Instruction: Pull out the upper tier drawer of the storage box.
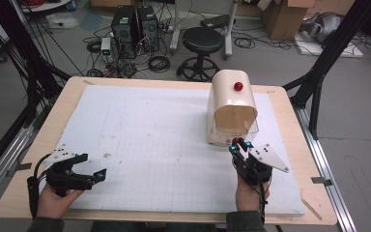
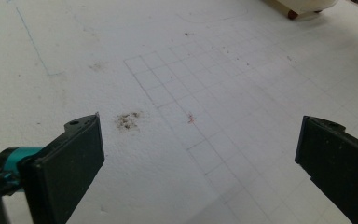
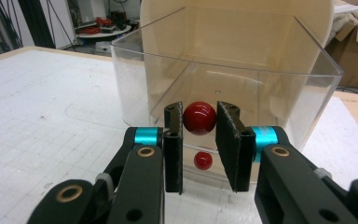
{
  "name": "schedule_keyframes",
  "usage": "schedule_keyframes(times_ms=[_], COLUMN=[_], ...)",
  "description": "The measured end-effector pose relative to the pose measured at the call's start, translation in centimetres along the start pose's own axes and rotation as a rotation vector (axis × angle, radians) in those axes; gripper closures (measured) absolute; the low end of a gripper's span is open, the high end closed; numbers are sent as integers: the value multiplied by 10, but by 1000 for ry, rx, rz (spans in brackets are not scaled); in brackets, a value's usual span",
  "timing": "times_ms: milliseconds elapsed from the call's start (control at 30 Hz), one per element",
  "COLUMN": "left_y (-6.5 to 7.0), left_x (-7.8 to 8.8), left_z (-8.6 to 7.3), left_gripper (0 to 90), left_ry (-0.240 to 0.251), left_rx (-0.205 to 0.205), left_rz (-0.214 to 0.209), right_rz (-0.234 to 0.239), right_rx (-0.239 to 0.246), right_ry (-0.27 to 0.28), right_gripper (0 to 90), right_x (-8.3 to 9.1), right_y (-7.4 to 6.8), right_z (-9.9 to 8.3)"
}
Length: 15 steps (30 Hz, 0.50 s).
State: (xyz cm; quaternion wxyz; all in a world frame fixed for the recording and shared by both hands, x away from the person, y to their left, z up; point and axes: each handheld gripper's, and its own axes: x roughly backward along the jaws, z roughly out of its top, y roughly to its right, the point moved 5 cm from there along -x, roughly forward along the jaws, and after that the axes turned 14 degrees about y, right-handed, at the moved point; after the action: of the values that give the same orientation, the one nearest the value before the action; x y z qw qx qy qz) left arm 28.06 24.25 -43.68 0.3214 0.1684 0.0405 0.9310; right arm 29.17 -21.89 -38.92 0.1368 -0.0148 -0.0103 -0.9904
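Work is centring on the box [image 1: 232, 99], which is sitting at about two o'clock on the bench [image 1: 140, 145]. The right tool [image 3: 199, 109], coming in from five o'clock, is pinching the red knob [image 3: 199, 117] on the front wall of the box's clear part [image 3: 279, 79]; both pads are pressing on the ball's sides. In the high view this tool [image 1: 238, 144] is touching the low front edge of the box, under the cream dome [image 1: 229, 89] that is carrying a second red knob [image 1: 238, 86] on top.

Judging by that grip, the opening step is just starting. The next move is probably calling for a steady pull or swing on the knob, following whatever path the clear part allows, without the round ball slipping from the pads.

The left tool [image 2: 200, 140] is resting at eight o'clock [image 1: 99, 175], jaws spread wide over bare bench, holding nothing, though it may be needed to brace the box.

Inside, the clear part is looking empty; a smaller red spot [image 3: 203, 160] is showing below the knob, perhaps a reflection.
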Motion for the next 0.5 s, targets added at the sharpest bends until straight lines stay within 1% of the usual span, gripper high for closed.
schedule_keyframes(times_ms=[67,100,500], left_y=[0,0,3], left_x=[0,0,-1], left_z=[0,0,0], left_gripper=[17,17,17], left_ry=[0,0,-5], left_rx=[-1,-1,-6], left_rz=[-1,-1,-6], right_rz=[8,9,19], right_rx=[6,0,-1], right_ry=[-1,-3,-2], right_gripper=[726,726,725], right_x=[2,3,10], right_y=[0,0,-1], right_z=[0,0,-1])
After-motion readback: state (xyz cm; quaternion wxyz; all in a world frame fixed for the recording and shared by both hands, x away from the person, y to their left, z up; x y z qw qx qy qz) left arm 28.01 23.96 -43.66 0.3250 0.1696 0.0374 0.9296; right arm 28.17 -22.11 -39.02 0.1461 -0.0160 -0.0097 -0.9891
